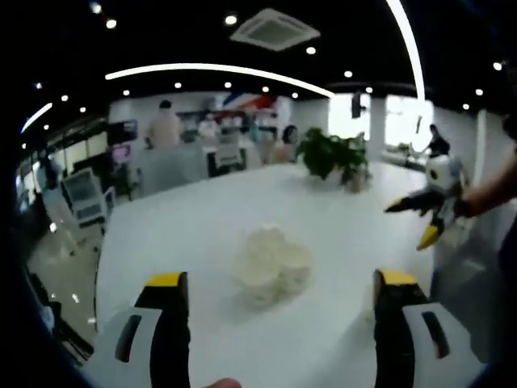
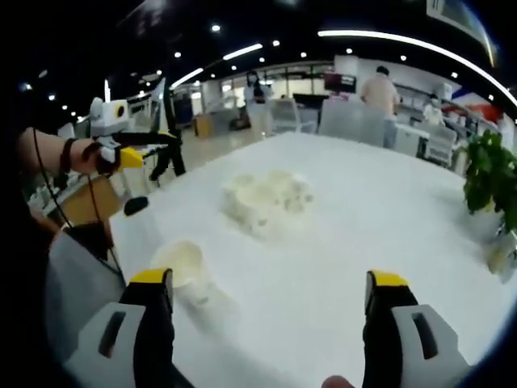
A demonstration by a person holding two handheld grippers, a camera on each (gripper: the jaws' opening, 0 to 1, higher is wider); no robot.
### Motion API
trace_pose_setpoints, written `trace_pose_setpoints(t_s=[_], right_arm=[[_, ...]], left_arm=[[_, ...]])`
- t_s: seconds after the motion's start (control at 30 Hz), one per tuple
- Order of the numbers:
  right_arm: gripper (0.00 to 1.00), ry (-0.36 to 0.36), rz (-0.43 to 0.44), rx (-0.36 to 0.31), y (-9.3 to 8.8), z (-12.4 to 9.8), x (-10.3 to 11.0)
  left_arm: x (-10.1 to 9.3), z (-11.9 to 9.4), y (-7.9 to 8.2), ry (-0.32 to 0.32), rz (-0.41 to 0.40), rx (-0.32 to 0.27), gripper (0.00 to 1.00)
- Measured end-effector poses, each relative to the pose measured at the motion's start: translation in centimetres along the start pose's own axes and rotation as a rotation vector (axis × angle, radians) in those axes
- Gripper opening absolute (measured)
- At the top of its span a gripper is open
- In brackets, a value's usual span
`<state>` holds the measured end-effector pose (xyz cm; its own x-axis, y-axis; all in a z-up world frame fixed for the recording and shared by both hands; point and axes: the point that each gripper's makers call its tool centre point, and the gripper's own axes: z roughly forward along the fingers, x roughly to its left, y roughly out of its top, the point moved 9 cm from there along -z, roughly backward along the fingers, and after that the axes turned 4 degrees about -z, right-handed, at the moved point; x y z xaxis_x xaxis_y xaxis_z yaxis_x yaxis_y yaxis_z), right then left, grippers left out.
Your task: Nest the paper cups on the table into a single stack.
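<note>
- My left gripper [image 1: 279, 323] hovers with its jaws spread and holding nothing; the cups [image 1: 271, 263] cluster mid-table [image 1: 194, 234], bare white all round.
- My right gripper [image 2: 271, 319] is also spread wide and holds nothing; a single cup [image 2: 184, 271] lies near the table's near edge, apart from the cluster.
- A plant [image 1: 333, 155] stands by the far edge.

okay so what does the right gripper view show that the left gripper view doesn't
Right gripper view alone: a single paper cup lying on its side near the right gripper, whose jaws are spread wide, and the left gripper held up at the far left.

Left gripper view alone: its own gripper's spread jaws, and the right gripper seen from the side.

Both: the white table, a cluster of paper cups mid-table, and a potted plant at the far end.
</note>
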<state>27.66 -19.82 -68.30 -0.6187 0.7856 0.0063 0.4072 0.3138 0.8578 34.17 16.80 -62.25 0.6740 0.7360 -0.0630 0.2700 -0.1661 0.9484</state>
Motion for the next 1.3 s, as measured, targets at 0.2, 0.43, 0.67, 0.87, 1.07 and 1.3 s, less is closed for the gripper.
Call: trace_pose_setpoints(t_s=[0.2, 0.43, 0.67, 0.87, 1.07, 1.3], right_arm=[[0.97, -0.003, 0.015, -0.006, -0.4, -0.2, 0.1], [0.97, -0.015, 0.041, -0.011, -0.9, -0.6, 0.0], [0.97, -0.022, 0.053, -0.007, -0.8, -1.1, 0.1], [0.97, -0.026, 0.044, 0.002, -0.6, -1.5, 0.3], [0.97, -0.028, 0.038, 0.014, -0.6, -1.6, 0.7], [0.96, -0.038, 0.033, 0.028, -0.4, -2.3, 1.1]], left_arm=[[1.0, 0.5, 1.0, 0.011, 0.039, 0.011, 0.89], [1.9, 2.7, -1.0, -0.002, 0.029, 0.12, 0.9], [2.1, 3.6, -1.9, -0.02, 0.023, 0.114, 0.87], [1.6, 4.6, -3.8, -0.052, -0.031, 0.082, 0.85], [1.3, 5.3, -5.2, -0.056, -0.072, 0.064, 0.84], [1.4, 6.2, -5.1, -0.057, -0.09, 0.048, 0.84]])
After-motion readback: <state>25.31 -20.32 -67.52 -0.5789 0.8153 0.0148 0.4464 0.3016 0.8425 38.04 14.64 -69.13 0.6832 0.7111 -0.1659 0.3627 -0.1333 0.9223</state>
